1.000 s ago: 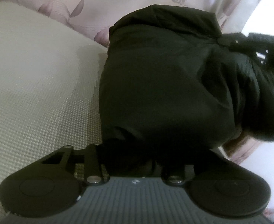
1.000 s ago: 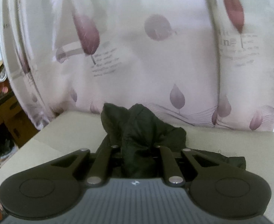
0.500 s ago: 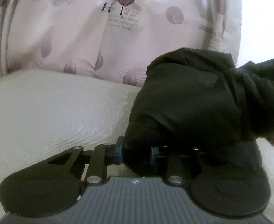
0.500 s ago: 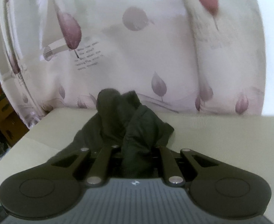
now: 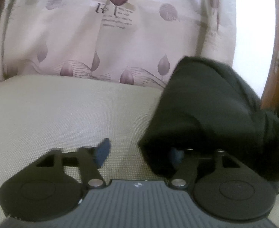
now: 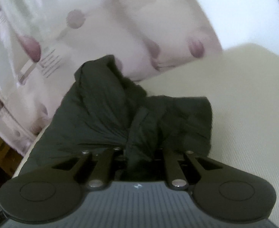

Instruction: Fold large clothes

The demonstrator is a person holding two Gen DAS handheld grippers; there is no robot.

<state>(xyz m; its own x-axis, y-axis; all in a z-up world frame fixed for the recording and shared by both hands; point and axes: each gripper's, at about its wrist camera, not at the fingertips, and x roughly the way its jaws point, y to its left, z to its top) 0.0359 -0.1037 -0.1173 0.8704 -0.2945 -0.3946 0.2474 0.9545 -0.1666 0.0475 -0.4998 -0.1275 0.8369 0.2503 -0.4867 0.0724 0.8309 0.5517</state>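
A beige bed (image 5: 54,114) lies before a leaf-print curtain (image 5: 82,38). The black garment (image 5: 205,104) is bunched at its right. The right hand-held gripper (image 6: 139,152) is tilted and lower than before, clamped on a fold. The left hand-held gripper (image 5: 139,152) has just spread wide, letting go; cloth drapes over its right finger.

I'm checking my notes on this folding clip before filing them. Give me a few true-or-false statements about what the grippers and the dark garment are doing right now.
1. The right gripper is shut on the dark garment. True.
2. The left gripper is clamped on the garment. False: its jaws have just been opening, with cloth draped over only one finger.
3. The garment lies on a beige cushion. True.
4. The curtain behind is plain white. False: it has purple leaf prints.
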